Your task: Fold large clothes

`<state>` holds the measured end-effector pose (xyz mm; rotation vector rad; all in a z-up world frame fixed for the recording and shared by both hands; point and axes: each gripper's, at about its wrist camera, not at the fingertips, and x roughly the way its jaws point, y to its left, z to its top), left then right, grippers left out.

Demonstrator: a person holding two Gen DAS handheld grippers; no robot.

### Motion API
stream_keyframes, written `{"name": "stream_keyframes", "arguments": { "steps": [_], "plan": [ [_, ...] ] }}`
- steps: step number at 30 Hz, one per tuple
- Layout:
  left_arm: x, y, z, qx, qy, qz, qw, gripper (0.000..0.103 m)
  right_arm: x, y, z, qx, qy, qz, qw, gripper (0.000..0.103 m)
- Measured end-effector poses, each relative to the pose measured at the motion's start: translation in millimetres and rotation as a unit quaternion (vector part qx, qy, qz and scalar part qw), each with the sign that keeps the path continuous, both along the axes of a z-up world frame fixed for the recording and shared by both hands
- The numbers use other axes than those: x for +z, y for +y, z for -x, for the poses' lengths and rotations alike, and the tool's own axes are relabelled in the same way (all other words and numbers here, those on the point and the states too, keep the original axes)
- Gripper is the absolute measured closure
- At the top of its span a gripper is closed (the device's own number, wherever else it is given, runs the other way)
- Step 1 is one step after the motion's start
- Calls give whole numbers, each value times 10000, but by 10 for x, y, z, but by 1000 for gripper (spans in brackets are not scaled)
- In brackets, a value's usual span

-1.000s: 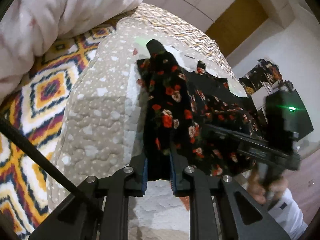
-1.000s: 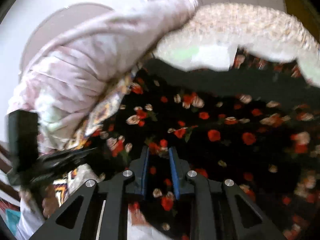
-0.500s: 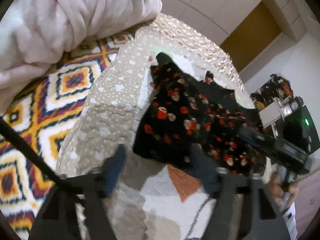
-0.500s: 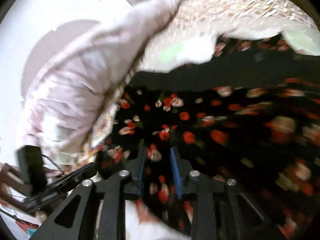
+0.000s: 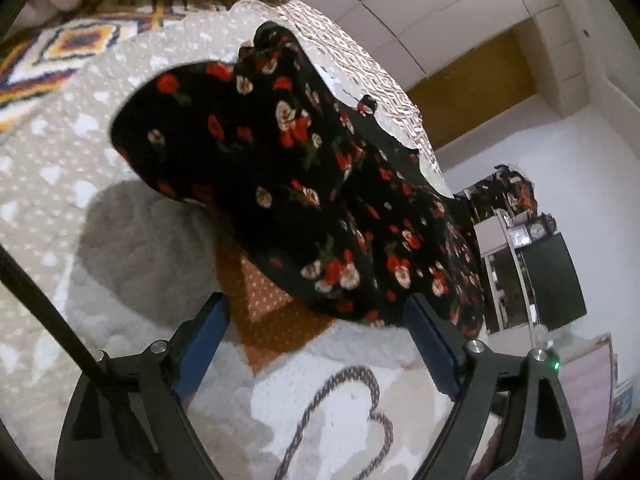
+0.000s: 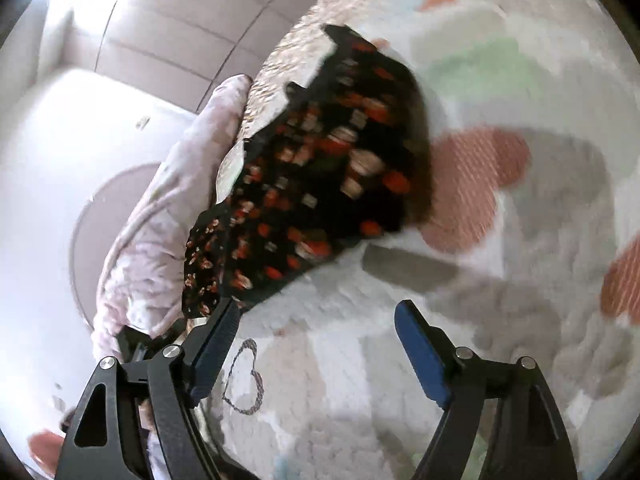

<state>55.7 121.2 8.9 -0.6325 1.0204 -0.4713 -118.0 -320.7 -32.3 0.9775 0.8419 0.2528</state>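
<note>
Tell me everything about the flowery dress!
The dress is black, soft-looking cloth printed with red and cream roses. It lies folded in a long bundle on the quilt, one rounded end nearest the left gripper. Both grippers' jaws are opening; nothing grips it.

Left tongs [image 5: 318, 332] opening, nothing gripped, floral garment [image 5: 304, 184] lying on quilt [image 5: 60, 168]
</note>
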Motion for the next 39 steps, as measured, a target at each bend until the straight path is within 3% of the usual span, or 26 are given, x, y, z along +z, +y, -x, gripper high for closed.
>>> {"name": "stream_keyframes", "arguments": {
  "steps": [6,12,16,18,19,20,21,22,24,26,32,39],
  "plan": [
    [-24,-10,-287,341,-149,434,9984,13,-146,68,-380,-278,-157,-139,9994,18],
    [-102,-4,-594,432,-38,768,9961,12,-142,59,-775,-685,-294,-369,9965,15],
    [-148,-68,-724,515,63,715,9961,10,-190,73,-958,-830,-226,-296,9959,13],
    [-145,-148,-775,570,111,485,9971,10,-181,98,-1030,-863,-178,-132,9960,14],
    [-139,-188,-802,600,151,363,9974,10,-176,108,-1050,-889,-130,-68,9959,18],
    [-125,-228,-816,637,187,228,9975,16,-174,112,-1071,-900,-72,-7,9959,38],
    [-102,-271,-830,656,255,13,9975,47,-185,92,-1091,-842,4,24,9964,52],
    [-103,-291,-846,561,344,-50,9978,62,-198,71,-1122,-726,62,-64,9973,57],
    [-74,-336,-836,488,504,61,9975,73,-144,26,-1107,-641,-15,-100,9979,64],
    [34,-391,-777,468,399,-128,9980,77,-8,7,-1051,-550,-165,-11,9983,69],
    [281,-560,-424,155,236,-275,9992,77,269,-111,-691,-439,-405,279,9978,72],
    [136,-692,111,-122,258,-769,9966,76,-89,-236,8,-371,-117,156,9991,72]
  ]
}}
